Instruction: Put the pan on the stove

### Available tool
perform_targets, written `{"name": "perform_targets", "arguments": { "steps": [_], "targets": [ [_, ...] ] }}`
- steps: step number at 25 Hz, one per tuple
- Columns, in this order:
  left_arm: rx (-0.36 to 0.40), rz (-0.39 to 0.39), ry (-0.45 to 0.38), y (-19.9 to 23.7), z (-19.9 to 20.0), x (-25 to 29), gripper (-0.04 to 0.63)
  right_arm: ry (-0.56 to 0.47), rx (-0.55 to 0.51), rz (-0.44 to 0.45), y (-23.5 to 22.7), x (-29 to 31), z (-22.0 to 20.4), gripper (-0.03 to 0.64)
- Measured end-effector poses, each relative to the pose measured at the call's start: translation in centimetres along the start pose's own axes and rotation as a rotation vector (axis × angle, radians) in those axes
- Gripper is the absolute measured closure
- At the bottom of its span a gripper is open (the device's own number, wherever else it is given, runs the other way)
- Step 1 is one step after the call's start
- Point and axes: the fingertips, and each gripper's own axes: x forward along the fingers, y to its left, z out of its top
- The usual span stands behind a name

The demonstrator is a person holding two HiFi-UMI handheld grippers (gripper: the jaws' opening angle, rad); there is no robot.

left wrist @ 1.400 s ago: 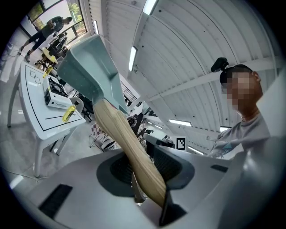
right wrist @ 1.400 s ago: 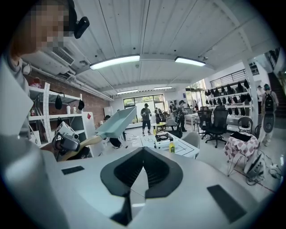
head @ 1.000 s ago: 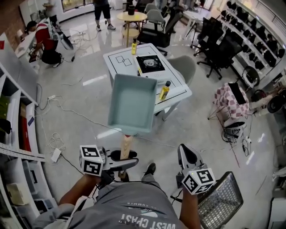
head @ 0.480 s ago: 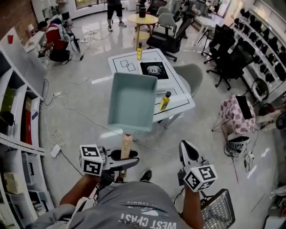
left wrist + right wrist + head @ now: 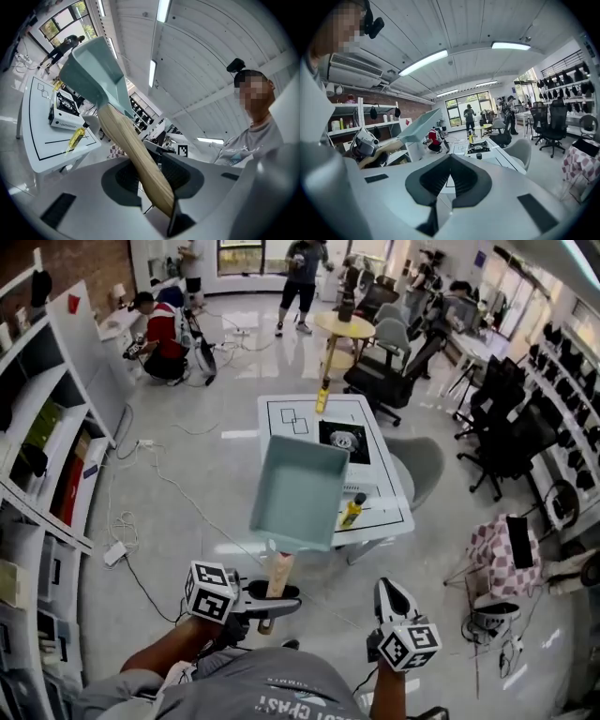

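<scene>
The pan (image 5: 300, 491), square and pale blue-green, hangs in the air in the middle of the head view. Its wooden handle (image 5: 280, 570) points down to the left gripper (image 5: 272, 599), whose jaws are clamped on it. The end of the handle is hidden inside the jaws. In the picture the pan covers the near left part of the white table (image 5: 382, 517), so that part cannot be seen.

The stove (image 5: 343, 440) stands on that table, just above and to the right of the pan's upper right corner, and nothing is on its burner. The right gripper (image 5: 387, 589), at the lower right, has its jaws together with nothing between them.

Each gripper's cube carries black-and-white square markers. Black outlines are drawn on the tabletop. The print on the person's grey shirt (image 5: 272, 690) is cut off by the bottom edge and cannot be read.

A small yellow bottle (image 5: 352, 512) stands on the table just right of the pan, and a second yellow bottle (image 5: 322, 397) stands at the far edge. A grey chair (image 5: 419, 465) sits at the table's right side. Shelves (image 5: 47, 474) fill the left edge, black office chairs (image 5: 511, 418) line the right, and a round wooden table (image 5: 344, 327) stands near the top.
</scene>
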Motion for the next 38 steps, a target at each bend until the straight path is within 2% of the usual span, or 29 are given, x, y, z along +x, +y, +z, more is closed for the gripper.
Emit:
{"name": "perform_targets", "arguments": {
  "steps": [9, 15, 20, 27, 38],
  "targets": [
    [0.057, 0.037, 0.005, 0.9, 1.3, 2.7, 0.474, -0.010, -0.028, 0.012, -3.9, 0.0, 0.6, 0.606],
    [0.021, 0.009, 0.020, 3.3, 2.6, 2.5, 0.472, 0.006, 0.005, -0.021, -4.1, 1.6, -0.2, 0.606],
    [-0.006, -0.058, 0.062, 6.4, 4.7, 1.2, 0.472, -0.023, 0.038, -0.113, -3.5, 3.6, 1.2, 0.606],
    [0.004, -0.107, 0.131, 10.6, 8.0, -0.1, 0.472, -0.032, 0.054, -0.210, -2.8, 6.7, 2.5, 0.606],
    [-0.035, -0.171, 0.189, 16.1, 11.6, -1.5, 0.471, -0.031, 0.076, -0.343, -2.9, 9.6, 3.9, 0.606]
  ]
}}
